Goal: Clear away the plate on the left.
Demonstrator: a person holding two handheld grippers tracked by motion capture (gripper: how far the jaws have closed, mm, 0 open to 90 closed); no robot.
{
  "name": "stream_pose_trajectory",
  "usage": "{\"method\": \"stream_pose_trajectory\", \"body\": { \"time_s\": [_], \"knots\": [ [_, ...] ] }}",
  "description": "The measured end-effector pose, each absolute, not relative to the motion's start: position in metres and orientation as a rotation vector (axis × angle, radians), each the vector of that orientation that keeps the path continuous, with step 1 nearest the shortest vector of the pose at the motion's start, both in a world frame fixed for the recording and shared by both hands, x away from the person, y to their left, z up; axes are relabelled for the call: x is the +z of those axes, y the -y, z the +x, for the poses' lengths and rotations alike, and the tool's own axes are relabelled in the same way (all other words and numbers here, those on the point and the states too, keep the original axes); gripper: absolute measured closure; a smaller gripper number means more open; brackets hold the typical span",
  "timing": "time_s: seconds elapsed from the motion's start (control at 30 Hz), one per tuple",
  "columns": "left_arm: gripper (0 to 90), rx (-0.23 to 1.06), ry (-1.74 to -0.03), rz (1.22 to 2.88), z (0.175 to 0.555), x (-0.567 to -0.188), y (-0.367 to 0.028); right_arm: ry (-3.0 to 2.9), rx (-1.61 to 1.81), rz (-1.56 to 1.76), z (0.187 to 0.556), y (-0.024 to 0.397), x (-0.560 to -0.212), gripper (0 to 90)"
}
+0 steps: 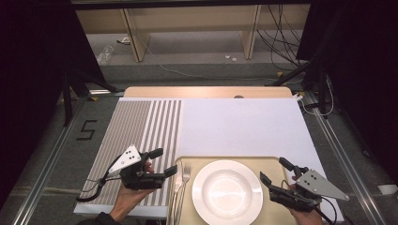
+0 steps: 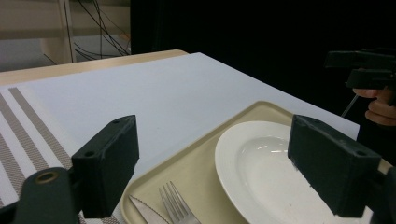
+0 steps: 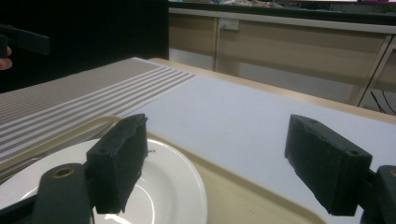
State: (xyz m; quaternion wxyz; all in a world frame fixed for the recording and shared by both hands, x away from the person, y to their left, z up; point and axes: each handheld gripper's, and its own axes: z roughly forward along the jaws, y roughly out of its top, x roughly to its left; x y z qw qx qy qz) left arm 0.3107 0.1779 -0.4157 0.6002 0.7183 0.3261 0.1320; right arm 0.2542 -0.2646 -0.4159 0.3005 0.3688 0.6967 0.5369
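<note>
At the beige tray (image 1: 187,164), I hold my left gripper (image 1: 160,164) just off its left edge, jaws spread wide with nothing between them, aimed across at the fork (image 1: 184,180) and the knife (image 1: 177,183), which lie side by side in the strip left of the white plate (image 1: 227,191). In the left gripper view the fork's tines (image 2: 175,205) and the knife's serrated tip (image 2: 147,212) sit just beyond my jaws, untouched. My right gripper (image 1: 276,174) hangs at the tray's right edge, its jaws likewise wide apart and empty, the plate's rim (image 3: 187,177) below them. The plate sits centred on the tray and bare. As I judge it, the job stands at its start: neither piece of cutlery is lifted, and the grasp is yet to come.
</note>
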Motion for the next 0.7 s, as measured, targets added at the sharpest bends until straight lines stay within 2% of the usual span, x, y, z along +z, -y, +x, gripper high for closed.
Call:
{"method": "stream_pose_trajectory", "body": {
  "time_s": [0.33, 0.7],
  "knots": [
    [15.8, 0.308, -0.762, 1.59, 0.3055, -0.4178, -0.185, -1.851, 1.423, 0.978, 0.2544, 0.2647, -0.4161, 21.9],
    [15.8, 0.313, -0.762, 1.58, 0.3062, -0.4177, -0.1849, -1.848, 1.425, 0.978, 0.2546, 0.265, -0.4162, 21.9]
  ]
}}
